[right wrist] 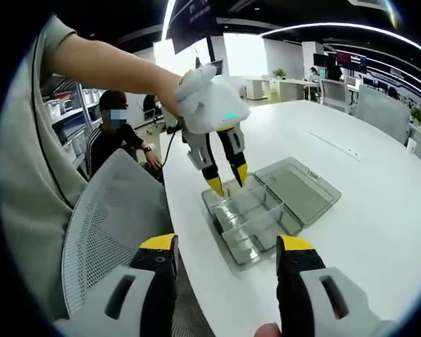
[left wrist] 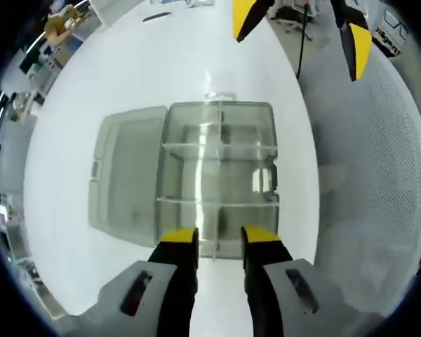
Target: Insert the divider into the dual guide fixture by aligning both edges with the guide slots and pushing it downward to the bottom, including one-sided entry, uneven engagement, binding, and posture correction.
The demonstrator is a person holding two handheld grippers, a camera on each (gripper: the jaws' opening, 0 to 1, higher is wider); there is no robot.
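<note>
A clear plastic box [left wrist: 272, 133] with guide slots lies on the white table, its lid [left wrist: 126, 175] folded open beside it. Two clear cross walls span the box, and a clear divider [left wrist: 210, 175] runs lengthwise along its middle, faint against the glare. My left gripper [left wrist: 219, 242] hovers over the box's near end, its jaws a narrow gap apart with the divider's near end in line with that gap; I cannot see contact. From the right gripper view the left gripper [right wrist: 229, 179] hangs over the box [right wrist: 266, 210]. My right gripper [right wrist: 228, 253] stands wide open with nothing in it, short of the box.
A grey mesh chair [right wrist: 112, 210] stands against the table edge beside my right gripper. A person [right wrist: 116, 140] sits behind it. The white table [right wrist: 365, 210] stretches bare past the lid [right wrist: 302, 186]. The right gripper's yellow tips [left wrist: 302, 31] show beyond the box.
</note>
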